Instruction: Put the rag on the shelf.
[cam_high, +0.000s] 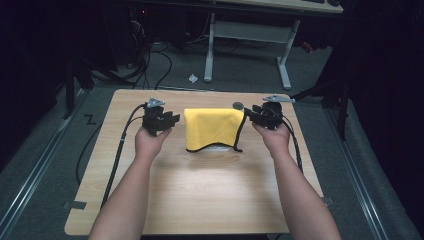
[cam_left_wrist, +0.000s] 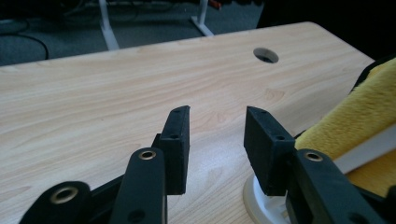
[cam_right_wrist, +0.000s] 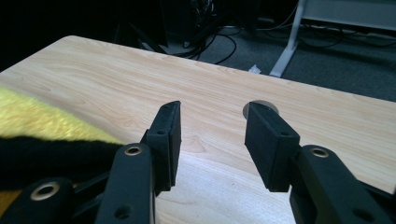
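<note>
Right now both tools stand apart from the work: the left tool (cam_high: 167, 121) sits at nine o'clock of the yellow cloth (cam_high: 212, 127), the right tool (cam_high: 254, 116) at three o'clock, each with its jaws parted about halfway and nothing between them. The cloth lies draped over something white in the middle of the surface (cam_high: 200, 190), its black-edged hem hanging toward six o'clock. I'd judge the draping step is just finished, both corners let go. The next move calls for either backing the hands clear or closing in again on the hem to straighten it, keeping the pads low to the wood.

The left gripper view catches what the high view hides: a white rounded base (cam_left_wrist: 256, 200) under the cloth, perhaps a dish or stand; it is too cropped to tell. The right gripper view shows the cable hole (cam_right_wrist: 260, 108) at twelve o'clock beyond its jaws.
</note>
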